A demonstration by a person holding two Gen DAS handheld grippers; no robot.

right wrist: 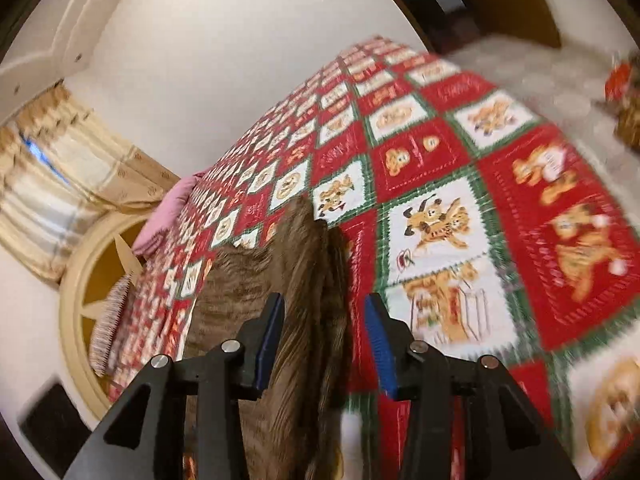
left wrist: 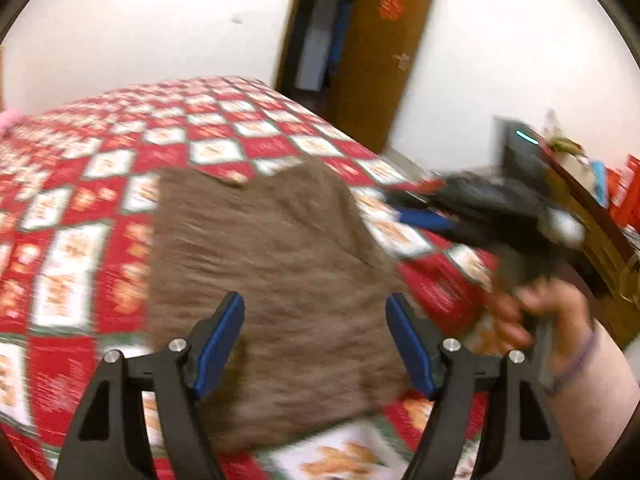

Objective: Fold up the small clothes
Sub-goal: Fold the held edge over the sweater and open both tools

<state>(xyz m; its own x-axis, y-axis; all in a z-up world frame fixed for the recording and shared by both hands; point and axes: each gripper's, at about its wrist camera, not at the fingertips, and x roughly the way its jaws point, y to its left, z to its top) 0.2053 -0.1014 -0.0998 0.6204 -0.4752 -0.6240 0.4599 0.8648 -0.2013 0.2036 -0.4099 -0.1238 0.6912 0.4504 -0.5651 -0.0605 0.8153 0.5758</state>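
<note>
Brown fuzzy garment (left wrist: 260, 280) flat on red, white and green patchwork quilt (left wrist: 72, 208), left gripper (left wrist: 316, 344) above its near part, jaws spread wide, holding nothing, right gripper (right wrist: 324, 344) at garment's right edge, jaws parted, empty, wooden door (left wrist: 380, 52) beyond.

The brown garment (left wrist: 256, 280) is a fuzzy, matt knit, lying on a printed cotton-like quilt (left wrist: 72, 208) with a smooth, flat weave. Both grippers, left (left wrist: 316, 344) and right (right wrist: 325, 344), are matt black plastic with ribbed blue pads (right wrist: 376, 344) and shiny metal pins; the door (left wrist: 380, 52) looks like varnished wood.
</note>
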